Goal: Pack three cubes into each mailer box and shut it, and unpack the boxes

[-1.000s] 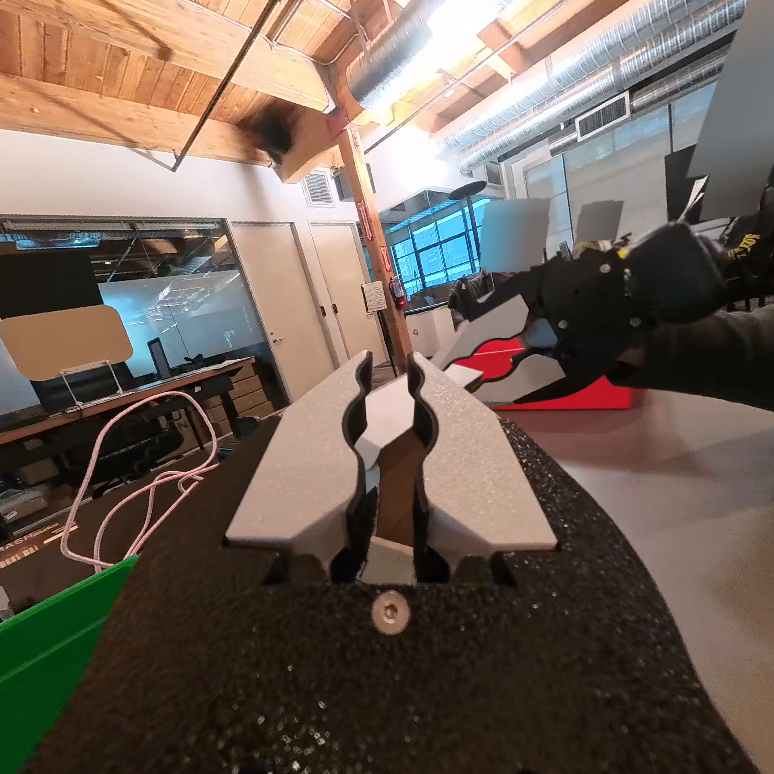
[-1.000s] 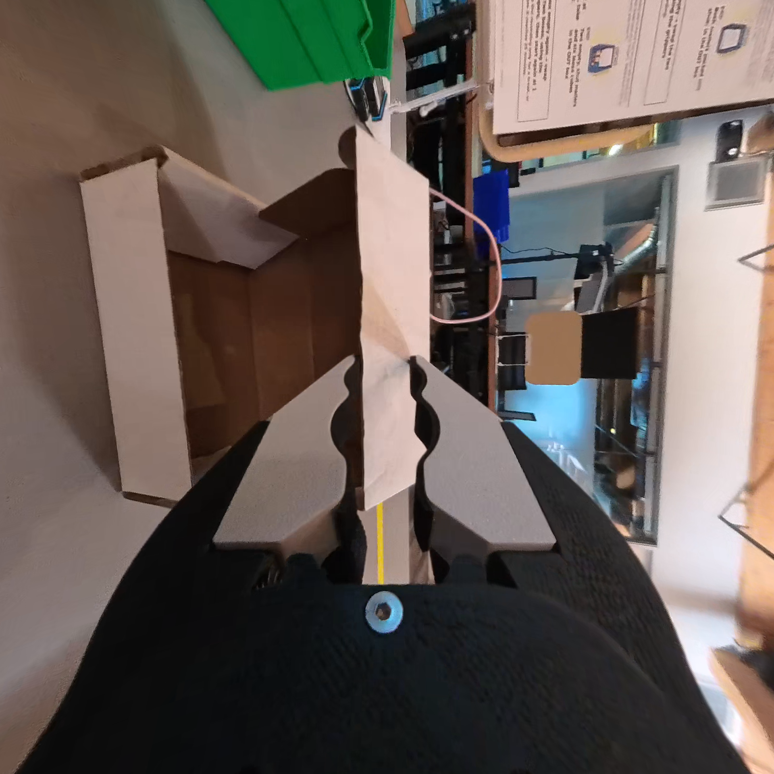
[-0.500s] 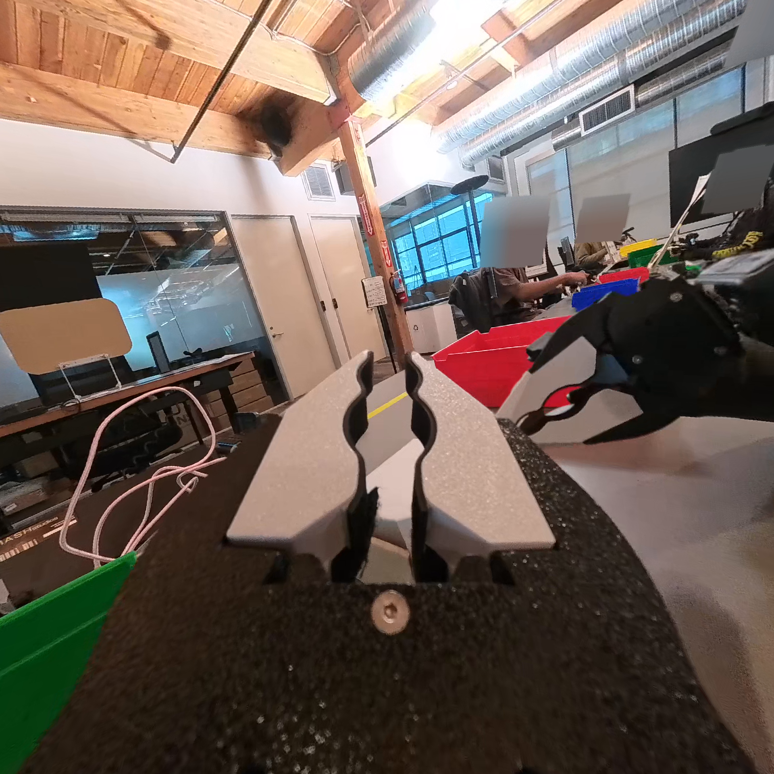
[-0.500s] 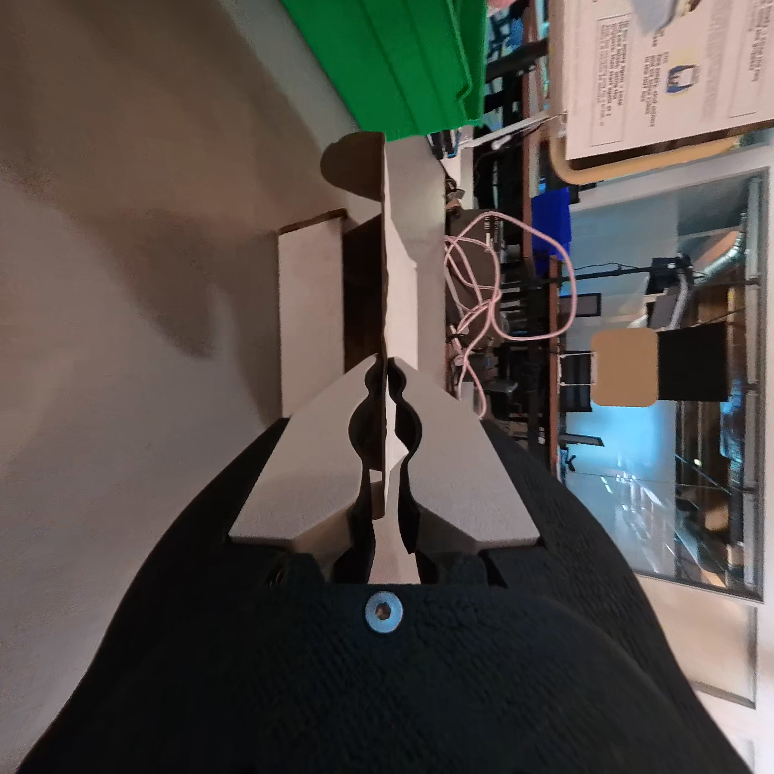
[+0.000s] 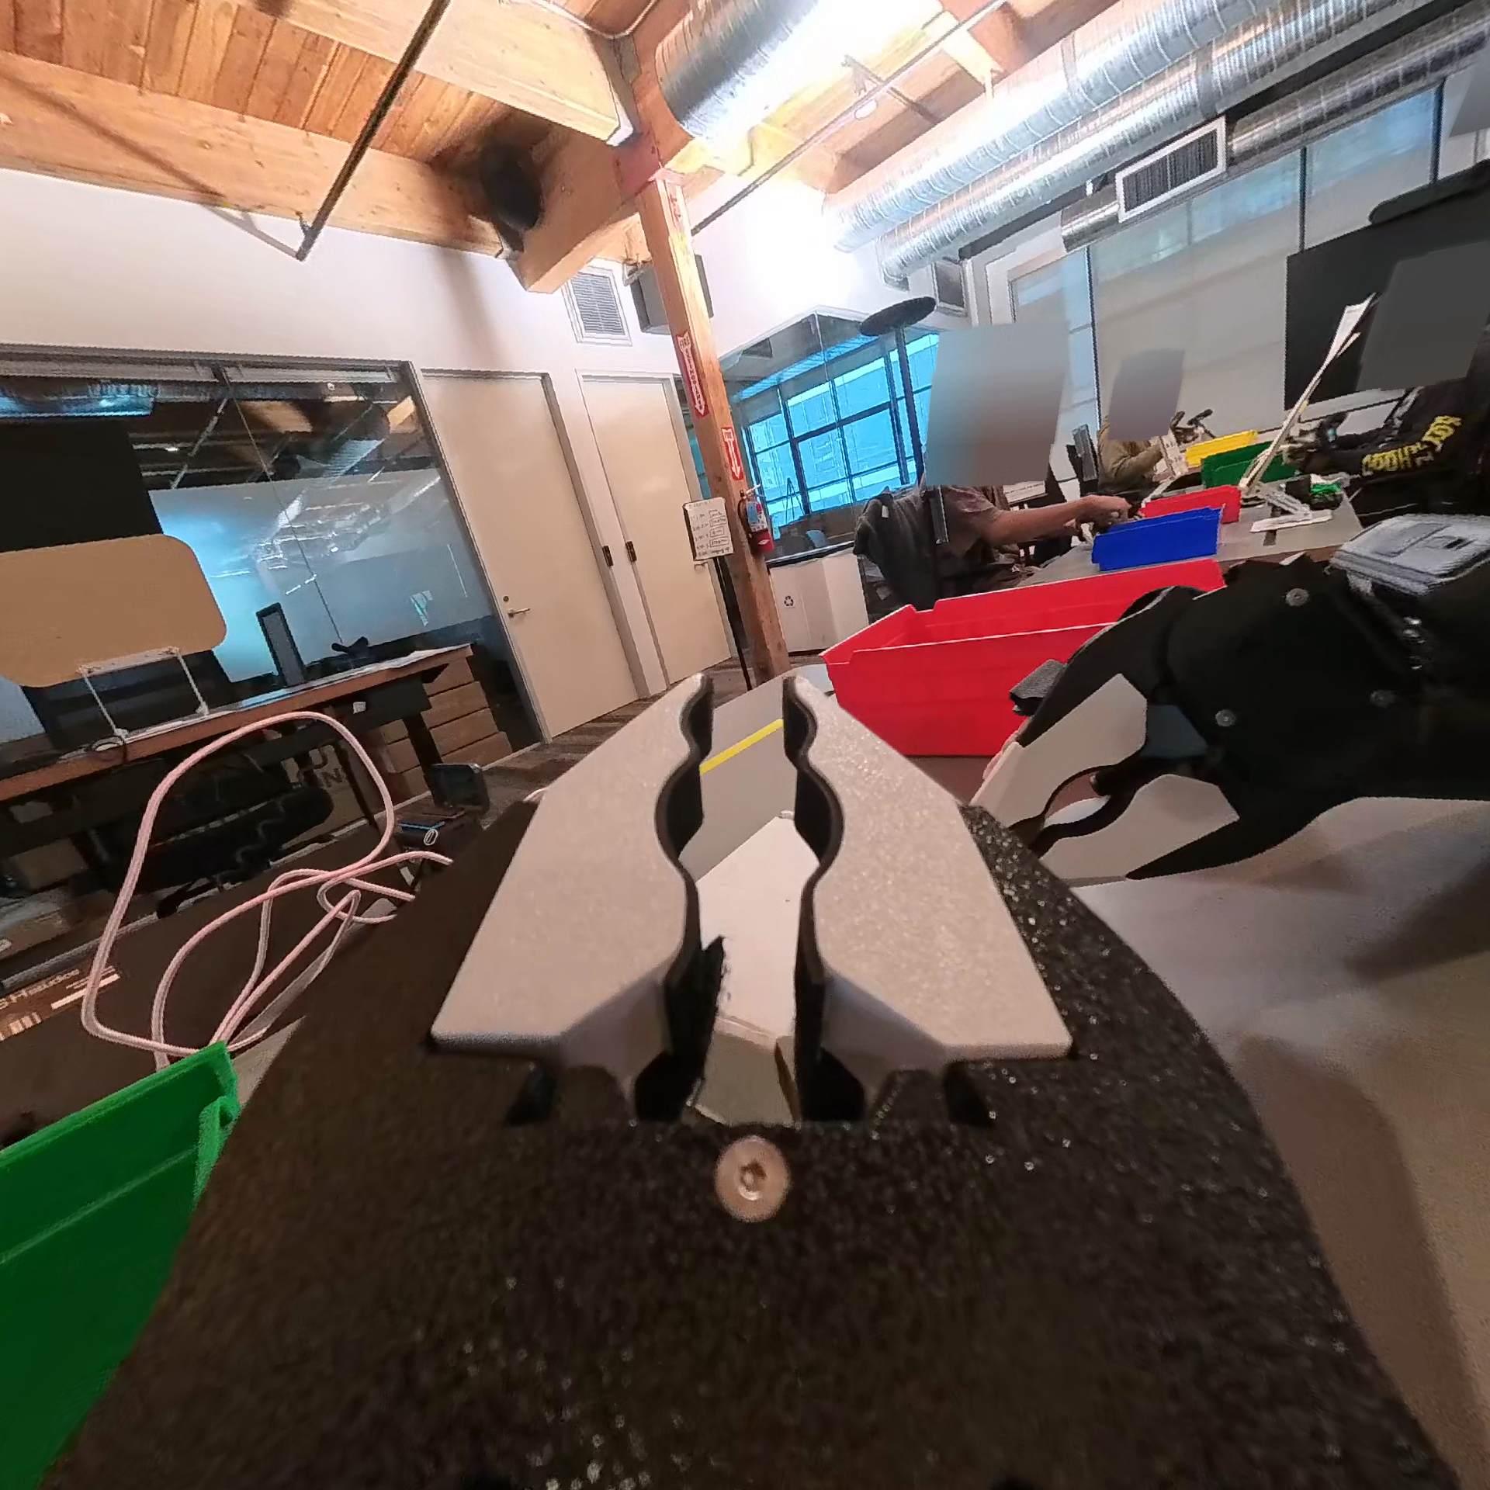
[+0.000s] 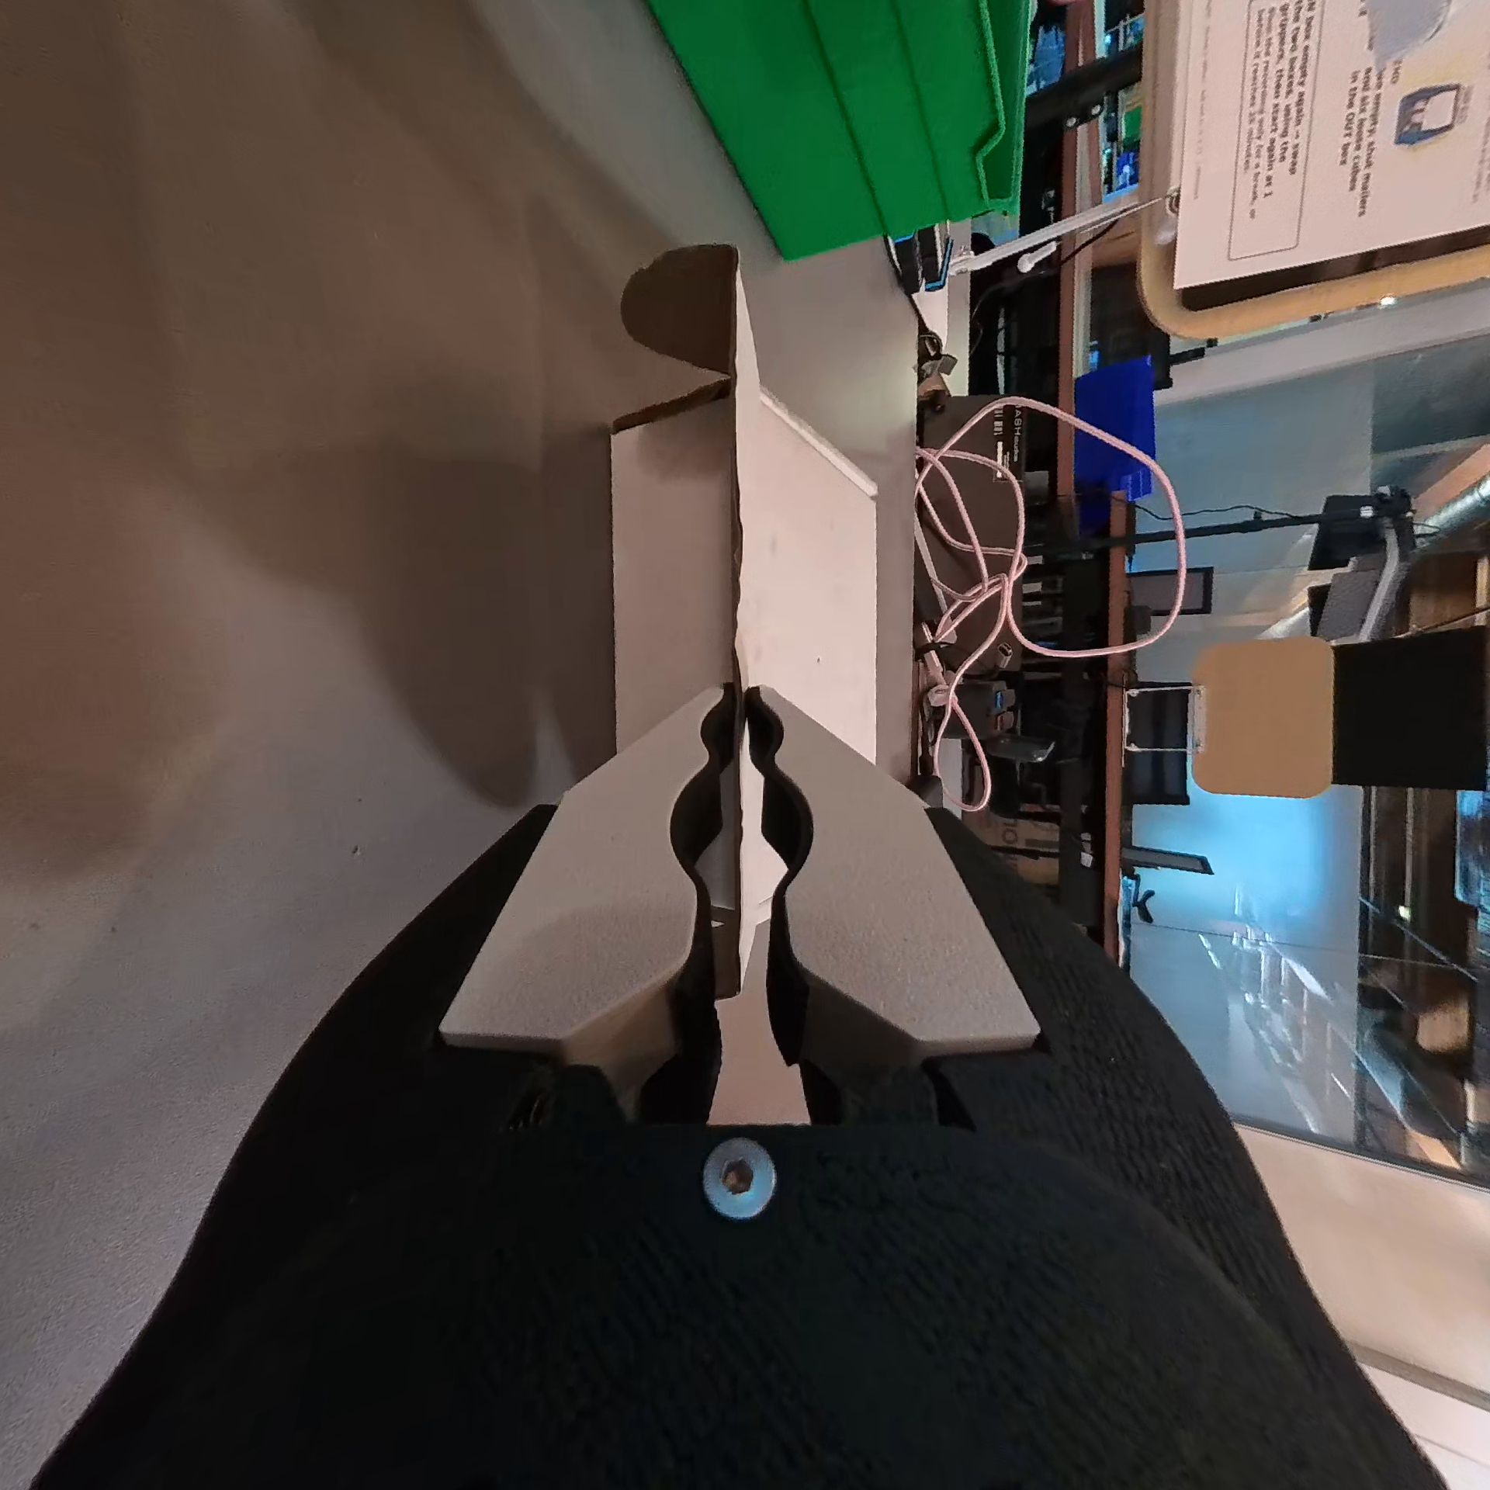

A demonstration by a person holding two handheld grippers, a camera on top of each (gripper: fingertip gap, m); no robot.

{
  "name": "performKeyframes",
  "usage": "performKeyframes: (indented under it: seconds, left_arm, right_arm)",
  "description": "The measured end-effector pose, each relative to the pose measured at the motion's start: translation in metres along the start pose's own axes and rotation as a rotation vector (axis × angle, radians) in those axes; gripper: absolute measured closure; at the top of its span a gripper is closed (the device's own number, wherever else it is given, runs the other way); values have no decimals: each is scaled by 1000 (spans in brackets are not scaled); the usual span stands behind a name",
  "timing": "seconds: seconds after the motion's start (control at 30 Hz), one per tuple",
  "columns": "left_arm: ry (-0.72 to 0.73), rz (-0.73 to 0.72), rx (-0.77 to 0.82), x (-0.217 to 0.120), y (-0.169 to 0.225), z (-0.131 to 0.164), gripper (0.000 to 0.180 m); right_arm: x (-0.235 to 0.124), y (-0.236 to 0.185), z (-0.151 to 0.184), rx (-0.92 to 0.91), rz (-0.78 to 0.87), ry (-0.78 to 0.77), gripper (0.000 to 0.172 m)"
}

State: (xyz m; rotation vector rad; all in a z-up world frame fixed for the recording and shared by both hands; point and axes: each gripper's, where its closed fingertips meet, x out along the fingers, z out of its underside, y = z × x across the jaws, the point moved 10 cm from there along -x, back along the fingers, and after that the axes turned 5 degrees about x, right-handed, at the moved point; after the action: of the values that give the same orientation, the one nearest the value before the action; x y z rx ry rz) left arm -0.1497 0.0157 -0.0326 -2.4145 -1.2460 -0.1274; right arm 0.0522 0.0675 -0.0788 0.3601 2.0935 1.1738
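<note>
A white mailer box (image 6: 806, 564) lies on the grey table (image 6: 282, 403) with its lid folded down over it. My right gripper (image 6: 742, 695) is shut on the thin edge of the lid, which runs straight between its pads. The right gripper also shows in the left wrist view (image 5: 1008, 798), low over the table at the right, fingers together. My left gripper (image 5: 746, 685) sits at table level. A white cardboard part of the box (image 5: 750, 911) fills the narrow gap between its pads. No cubes are in view.
A green bin (image 6: 846, 105) stands beyond the box and shows at the lower left in the left wrist view (image 5: 81, 1250). A red bin (image 5: 1008, 669) stands at the table's far side. A pink cable (image 6: 1008, 564) hangs past the table edge. People sit at desks behind.
My right gripper shut on the lid's edge and swung it down; the box went from open to lid folded over. My left gripper kept its narrow grip on the cardboard.
</note>
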Motion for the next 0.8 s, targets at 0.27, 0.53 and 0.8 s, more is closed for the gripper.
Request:
performKeyframes:
  seconds: [0.27, 0.53, 0.8]
  left_arm:
    - [-18, 14, 15, 2, 2, 4, 158]
    - [-224, 169, 240, 6, 20, 18, 113]
    - [-455, 180, 527, 17, 35, 41, 82]
  right_arm:
    - [-3, 2, 7, -7, -14, 24, 171]
    - [-21, 17, 37, 65, -124, 72, 171]
    - [-38, 31, 70, 252, -257, 178, 170]
